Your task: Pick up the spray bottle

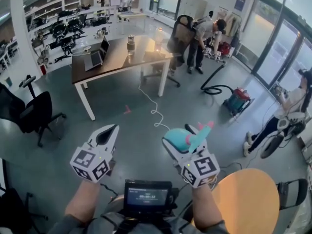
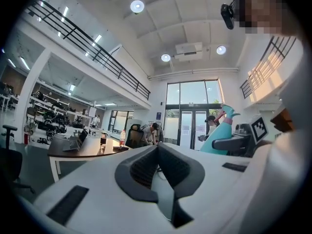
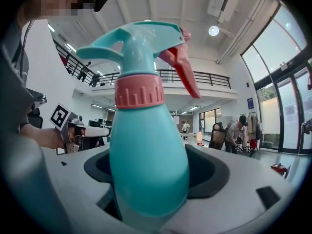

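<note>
Jaws of right gripper (image 3: 155, 177) clasp spray bottle (image 3: 146, 140).

Holding spray bottle (image 3: 148, 165): smooth teal plastic, slight sheen; collar (image 3: 139, 91) pink ribbed plastic. My right gripper (image 1: 184, 141) and left gripper (image 2: 158, 165): matt white plastic shells; left pads (image 2: 140, 168) dark, finely ribbed, rubbery-looking. Grey floor (image 1: 141, 147) glossy. Smooth dark brown table (image 1: 117, 62) top.
</note>
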A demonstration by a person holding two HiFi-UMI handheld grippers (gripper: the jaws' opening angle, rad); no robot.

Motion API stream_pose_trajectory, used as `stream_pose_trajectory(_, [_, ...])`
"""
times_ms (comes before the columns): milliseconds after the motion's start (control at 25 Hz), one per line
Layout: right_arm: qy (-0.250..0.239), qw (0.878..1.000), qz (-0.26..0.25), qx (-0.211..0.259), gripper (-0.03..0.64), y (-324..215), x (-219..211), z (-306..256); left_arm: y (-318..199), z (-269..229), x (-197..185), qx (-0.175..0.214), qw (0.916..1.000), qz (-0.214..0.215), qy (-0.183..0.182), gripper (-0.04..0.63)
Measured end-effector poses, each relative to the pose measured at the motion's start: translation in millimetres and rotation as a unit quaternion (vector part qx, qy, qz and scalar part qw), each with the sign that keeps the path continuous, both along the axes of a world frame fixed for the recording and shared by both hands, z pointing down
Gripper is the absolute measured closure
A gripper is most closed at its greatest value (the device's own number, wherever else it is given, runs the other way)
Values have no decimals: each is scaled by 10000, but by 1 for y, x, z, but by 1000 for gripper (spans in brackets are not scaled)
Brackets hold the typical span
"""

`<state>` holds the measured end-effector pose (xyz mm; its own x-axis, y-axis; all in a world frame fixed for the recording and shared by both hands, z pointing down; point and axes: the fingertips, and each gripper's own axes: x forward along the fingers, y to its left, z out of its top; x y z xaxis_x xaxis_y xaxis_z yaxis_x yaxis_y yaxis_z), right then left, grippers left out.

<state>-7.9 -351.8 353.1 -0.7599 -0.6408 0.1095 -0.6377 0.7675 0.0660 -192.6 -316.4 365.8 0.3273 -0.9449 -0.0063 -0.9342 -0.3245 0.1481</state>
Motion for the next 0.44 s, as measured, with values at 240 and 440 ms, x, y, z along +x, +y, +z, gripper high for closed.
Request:
stream_pose_trajectory(240, [-15,10000,53,-26,207,-4,0,10,2,9,-1,-46,10000,-28,23,595])
stream_pose_trajectory(440, [-88,9999,75,-61,207,-11,0,9,-1,4,-5,-49,9999,-99,-53,595])
